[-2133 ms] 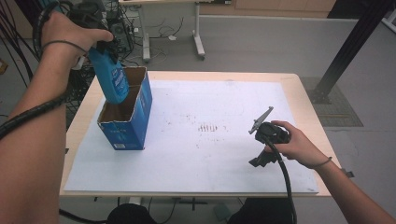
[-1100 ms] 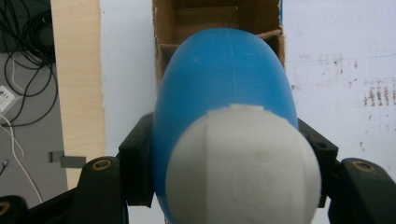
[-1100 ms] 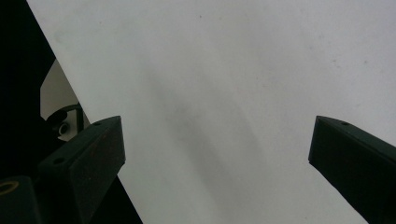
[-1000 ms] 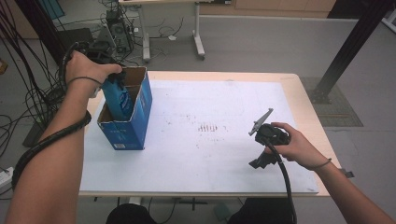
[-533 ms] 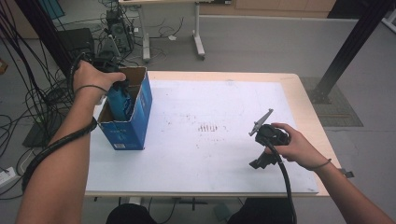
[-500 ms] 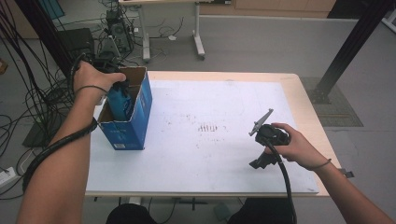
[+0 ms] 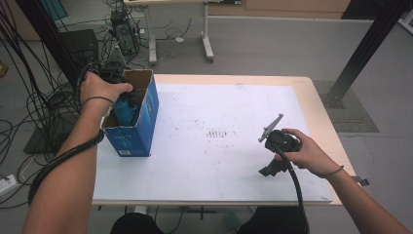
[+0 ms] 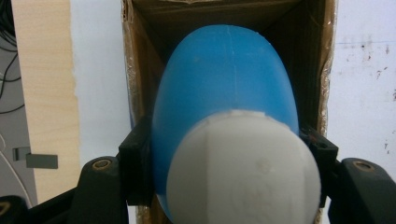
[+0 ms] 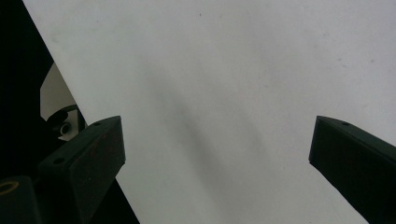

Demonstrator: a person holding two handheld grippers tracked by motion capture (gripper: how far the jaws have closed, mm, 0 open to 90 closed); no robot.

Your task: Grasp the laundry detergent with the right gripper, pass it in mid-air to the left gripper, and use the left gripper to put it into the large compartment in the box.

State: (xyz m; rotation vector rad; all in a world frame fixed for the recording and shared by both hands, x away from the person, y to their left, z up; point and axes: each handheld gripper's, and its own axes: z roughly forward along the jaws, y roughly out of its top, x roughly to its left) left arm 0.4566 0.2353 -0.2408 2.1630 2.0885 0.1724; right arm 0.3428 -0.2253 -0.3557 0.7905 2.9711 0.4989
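With the left gripper (image 8: 224,154) clamped on the blue bottle (image 8: 224,93) just below its white cap (image 8: 243,172), this looks like the insertion step: bottle going bottom-first into the open blue cardboard box (image 7: 139,117).

- Left gripper view: the bottle body is already inside the box mouth, brown inner walls on both sides, black jaws pressing it from either side. Fit looks snug, little room between bottle and walls.
- High view: the box stands upright at the table's (image 7: 311,97) left edge, on the white sheet (image 7: 219,161). The left hand (image 7: 100,90) is over its open top; the bottle (image 7: 125,108) shows as a blue patch inside.
- Can't tell whether the bottle base has reached the box floor; the bottom is hidden.
- Right gripper (image 7: 272,151) sits idle on the white sheet, well apart from the box, jaws spread wide with nothing between them per the right gripper view.

Next move, my read: keep lowering straight down until the bottle seats, then let go and lift clear. Risks: jaws look about as wide as the box opening, so they may catch the rim; opening them inside needs side clearance. The box is unbraced and could tip or slide; the free right gripper could steady it.
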